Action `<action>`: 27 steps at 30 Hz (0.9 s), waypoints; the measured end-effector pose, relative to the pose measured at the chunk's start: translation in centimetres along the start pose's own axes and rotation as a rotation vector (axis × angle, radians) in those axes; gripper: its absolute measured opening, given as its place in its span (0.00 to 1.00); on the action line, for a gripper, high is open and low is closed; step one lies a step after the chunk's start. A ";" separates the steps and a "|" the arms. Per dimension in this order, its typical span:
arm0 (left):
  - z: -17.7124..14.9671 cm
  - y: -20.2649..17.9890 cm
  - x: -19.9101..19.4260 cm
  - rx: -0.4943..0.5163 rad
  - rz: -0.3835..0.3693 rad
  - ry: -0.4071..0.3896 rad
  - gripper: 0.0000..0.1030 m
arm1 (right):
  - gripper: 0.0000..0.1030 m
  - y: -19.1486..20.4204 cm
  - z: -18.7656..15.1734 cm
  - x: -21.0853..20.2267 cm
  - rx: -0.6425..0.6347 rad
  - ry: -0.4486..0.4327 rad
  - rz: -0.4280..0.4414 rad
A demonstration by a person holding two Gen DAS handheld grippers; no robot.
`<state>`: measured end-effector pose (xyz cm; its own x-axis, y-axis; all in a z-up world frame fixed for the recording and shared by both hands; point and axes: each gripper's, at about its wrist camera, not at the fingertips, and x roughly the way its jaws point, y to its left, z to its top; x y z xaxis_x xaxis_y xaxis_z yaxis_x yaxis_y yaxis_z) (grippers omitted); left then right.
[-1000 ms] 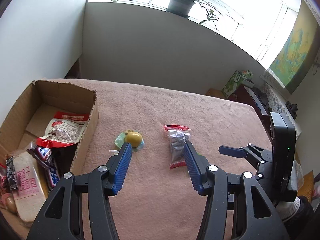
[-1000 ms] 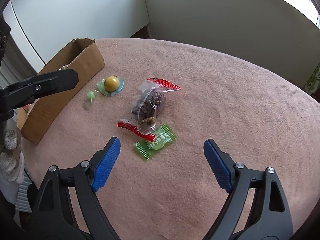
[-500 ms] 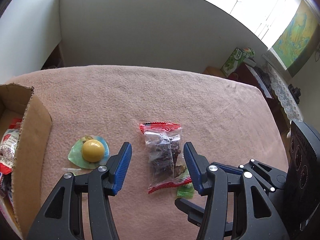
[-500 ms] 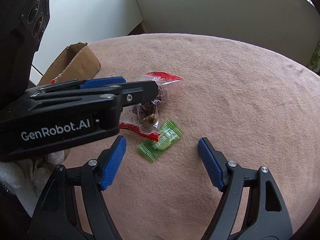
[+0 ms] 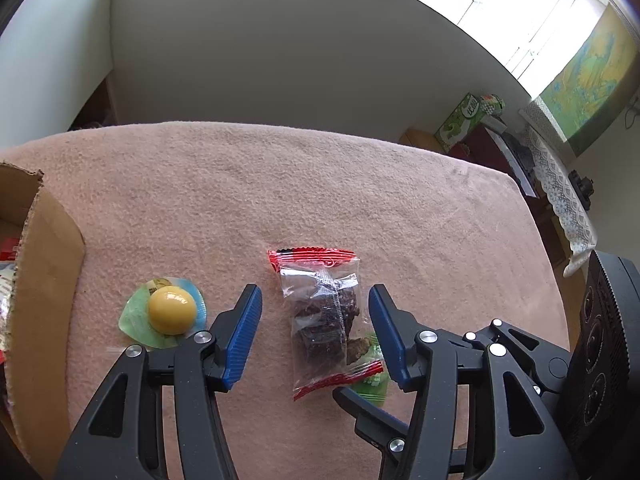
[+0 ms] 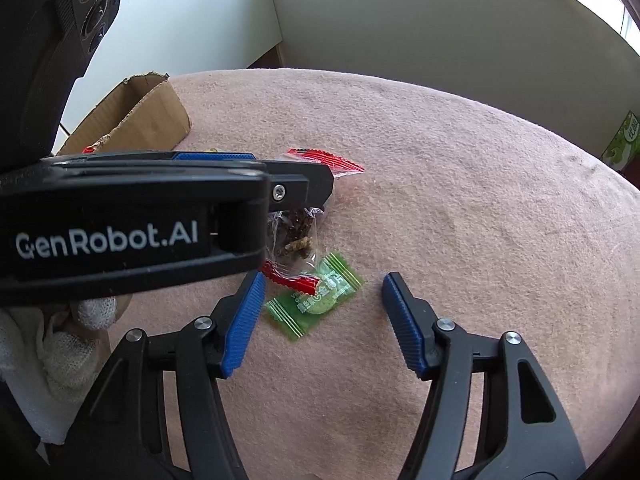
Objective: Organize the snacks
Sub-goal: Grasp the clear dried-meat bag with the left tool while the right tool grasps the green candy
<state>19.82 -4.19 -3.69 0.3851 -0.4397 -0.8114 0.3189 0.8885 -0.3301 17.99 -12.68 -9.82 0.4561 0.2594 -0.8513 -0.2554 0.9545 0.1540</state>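
Observation:
A clear bag of dark snack pieces with red ends [image 5: 320, 320] lies on the pink cloth between the blue pads of my left gripper [image 5: 314, 320], which stands open without touching it. A green candy packet [image 6: 316, 300] lies partly under the bag's near end. My right gripper [image 6: 320, 304] straddles that packet. Its jaws are closing, and the pads are still clear of the wrapper. In the left wrist view the green packet [image 5: 372, 380] peeks out beside the right finger. A yellow ball candy on a green wrapper [image 5: 172, 310] sits to the left.
An open cardboard box [image 5: 44, 264] with snack packs stands at the left edge of the cloth-covered table [image 5: 360, 184]. The left tool's black housing [image 6: 140, 220] crosses the right wrist view, with a gloved hand [image 6: 68, 344] below it. Furniture stands beyond the table's right edge.
My left gripper swung right from beside the box and came down astride the clear bag, entering the right wrist view. The right jaws narrowed around the green packet.

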 end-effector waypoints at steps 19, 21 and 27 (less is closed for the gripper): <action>-1.0 0.9 0.5 0.024 0.092 0.019 0.37 | 0.62 0.5 -0.1 -0.1 -0.035 0.002 -0.058; -1.3 1.2 0.1 0.025 0.106 0.010 0.36 | 0.48 0.8 -0.1 -0.1 -0.062 0.007 -0.090; -2.1 1.7 -0.7 0.021 0.116 -0.007 0.34 | 0.26 0.1 -0.1 -0.3 -0.065 0.028 -0.071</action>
<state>18.25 -2.13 -4.71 0.4263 -0.3353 -0.8401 0.2902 0.9304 -0.2241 17.74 -12.67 -9.58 0.4510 0.1864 -0.8729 -0.2785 0.9585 0.0607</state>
